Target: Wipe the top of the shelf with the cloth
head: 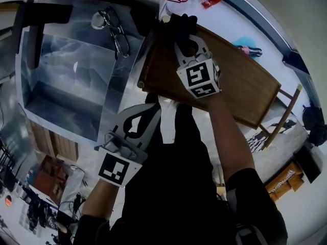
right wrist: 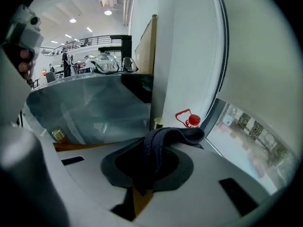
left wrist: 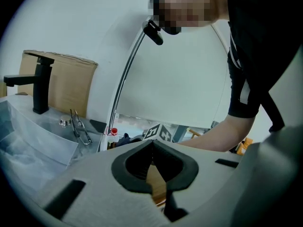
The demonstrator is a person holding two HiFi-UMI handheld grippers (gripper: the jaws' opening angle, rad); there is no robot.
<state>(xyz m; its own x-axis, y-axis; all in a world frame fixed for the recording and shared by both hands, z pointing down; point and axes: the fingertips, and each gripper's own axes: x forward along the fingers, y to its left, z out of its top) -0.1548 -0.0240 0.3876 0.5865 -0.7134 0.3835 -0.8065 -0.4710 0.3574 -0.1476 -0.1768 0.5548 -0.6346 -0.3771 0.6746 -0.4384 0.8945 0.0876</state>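
shelf top [head: 245, 86]: brown wood plank, rectangular, smooth with fine grain
cloth [head: 184, 23]: dark blue, soft, ridged along its edge; bunched on the shelf top's corner next to the sink [head: 66, 65]
right gripper [head: 185, 39]: white plastic, jaws clamped on the cloth
left gripper [head: 152, 111]: white plastic, black pads, jaws closed together on nothing, near the shelf top's edge
sink: square translucent grey basin, black angular tap [left wrist: 40, 82]
glasses [head: 116, 32]: thin dark frame, on the sink's rim
markers [head: 199, 78]: black-and-white square patterns on each gripper's cube

Smooth brown wood on shelf top [head: 242, 80]; cloth [right wrist: 158, 148] dark ribbed fabric.
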